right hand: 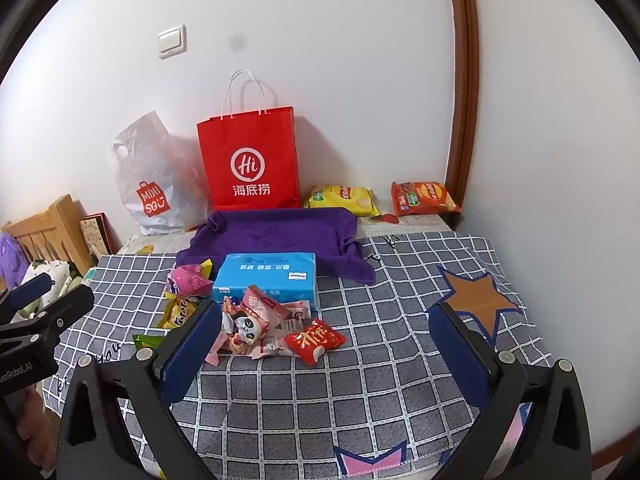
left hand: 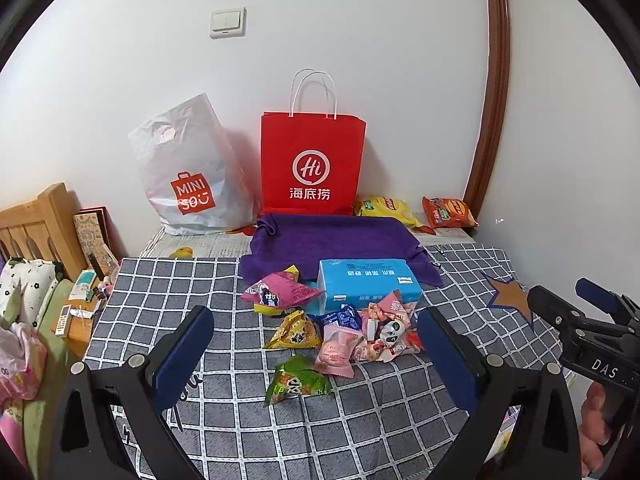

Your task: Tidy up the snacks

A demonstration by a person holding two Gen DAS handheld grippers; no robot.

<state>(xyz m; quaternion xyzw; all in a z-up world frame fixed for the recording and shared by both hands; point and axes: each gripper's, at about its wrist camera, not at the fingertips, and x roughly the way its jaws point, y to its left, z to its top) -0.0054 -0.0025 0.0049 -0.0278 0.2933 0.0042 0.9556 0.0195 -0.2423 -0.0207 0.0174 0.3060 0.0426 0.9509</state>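
Note:
A pile of small snack packets (left hand: 344,332) lies on the checked cloth in front of a blue tissue pack (left hand: 368,288); it also shows in the right wrist view (right hand: 256,324). A green packet (left hand: 298,380) lies nearest, a red packet (right hand: 314,338) at the pile's right. A red paper bag (left hand: 312,164) stands against the wall behind a purple towel (left hand: 332,240). A yellow chip bag (right hand: 344,199) and an orange chip bag (right hand: 424,198) lie at the back right. My left gripper (left hand: 316,364) is open and empty, near the green packet. My right gripper (right hand: 324,356) is open and empty, right of the pile.
A white plastic Miniso bag (left hand: 192,176) leans on the wall left of the red bag. A wooden bed frame (left hand: 36,224) and cluttered bedside things are at the left. The wall corner and brown door trim (right hand: 464,92) close off the right.

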